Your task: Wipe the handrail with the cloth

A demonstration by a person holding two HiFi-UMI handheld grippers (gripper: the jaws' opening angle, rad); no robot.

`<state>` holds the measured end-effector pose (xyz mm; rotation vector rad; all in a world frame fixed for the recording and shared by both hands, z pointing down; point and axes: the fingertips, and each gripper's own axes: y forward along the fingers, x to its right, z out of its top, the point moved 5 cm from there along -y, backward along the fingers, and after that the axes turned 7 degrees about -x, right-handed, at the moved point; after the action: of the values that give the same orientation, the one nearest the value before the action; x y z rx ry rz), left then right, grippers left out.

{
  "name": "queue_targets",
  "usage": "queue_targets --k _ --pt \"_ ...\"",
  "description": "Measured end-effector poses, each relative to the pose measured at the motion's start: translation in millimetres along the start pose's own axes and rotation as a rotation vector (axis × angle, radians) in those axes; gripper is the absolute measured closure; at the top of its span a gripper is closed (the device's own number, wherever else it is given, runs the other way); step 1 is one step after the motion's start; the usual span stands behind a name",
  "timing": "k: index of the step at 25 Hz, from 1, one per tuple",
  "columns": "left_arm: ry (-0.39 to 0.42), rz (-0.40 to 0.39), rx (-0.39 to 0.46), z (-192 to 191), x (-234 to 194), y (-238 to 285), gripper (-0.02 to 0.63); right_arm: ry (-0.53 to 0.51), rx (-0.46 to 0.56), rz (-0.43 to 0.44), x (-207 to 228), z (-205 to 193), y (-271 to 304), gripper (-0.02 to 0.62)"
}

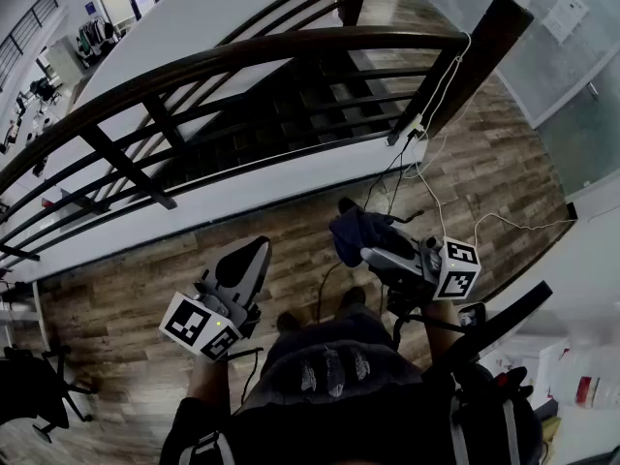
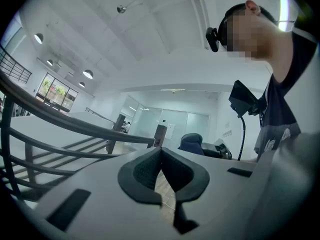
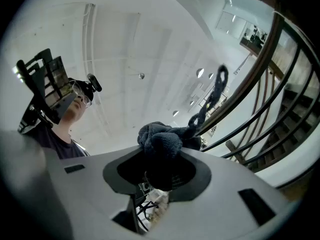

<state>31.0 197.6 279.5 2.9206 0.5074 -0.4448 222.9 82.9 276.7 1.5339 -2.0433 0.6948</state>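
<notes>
Wiping looks not yet begun: the right gripper (image 1: 376, 253) clenches the cloth (image 1: 355, 231) at five o'clock, well apart from the handrail (image 1: 291, 45) at twelve. The left gripper (image 1: 250, 258), at seven o'clock, is closed on nothing.

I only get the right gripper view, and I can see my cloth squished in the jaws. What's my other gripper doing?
Observer: The left gripper holds nothing. Its jaws are together.
Operator: Is my cloth on the handrail yet?
Observer: Not yet, it seems. In the head view the cloth shows over the floorboards, apart from the handrail.
Operator: Is there anything near my feet?
Observer: Yes, a white cable trails down from the post and across the floor in front of you.
</notes>
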Motion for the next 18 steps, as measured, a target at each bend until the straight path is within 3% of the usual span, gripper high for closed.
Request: queue_targets --k 7,10,12,14,18 --pt "0.033 -0.001 -0.047 5.0 5.4 87.5 0.6 -0.108 -0.048 -0.006 58.1 50.8 -40.2 0.485" --pt "0.047 0.008 -0.087 -1.3 10.4 151.9 0.6 -0.13 -0.048 -0.009 103.2 78.6 -80.7 0.485" --pt "0.047 0.029 -0.117 -5.9 14.0 203.6 0.6 -0.147 -0.033 -0.064 147.8 111.8 -118.3 0.485" --pt "0.034 0.056 -0.148 -7.7 18.5 260.1 0.6 -0.215 -0.027 -0.195 207.8 166.1 -162.9 0.485" --pt "0.035 0.083 -0.217 -7.8 34.0 363.0 0.6 -0.514 -0.089 -0.647 360.2 331.5 -254.8 0.485"
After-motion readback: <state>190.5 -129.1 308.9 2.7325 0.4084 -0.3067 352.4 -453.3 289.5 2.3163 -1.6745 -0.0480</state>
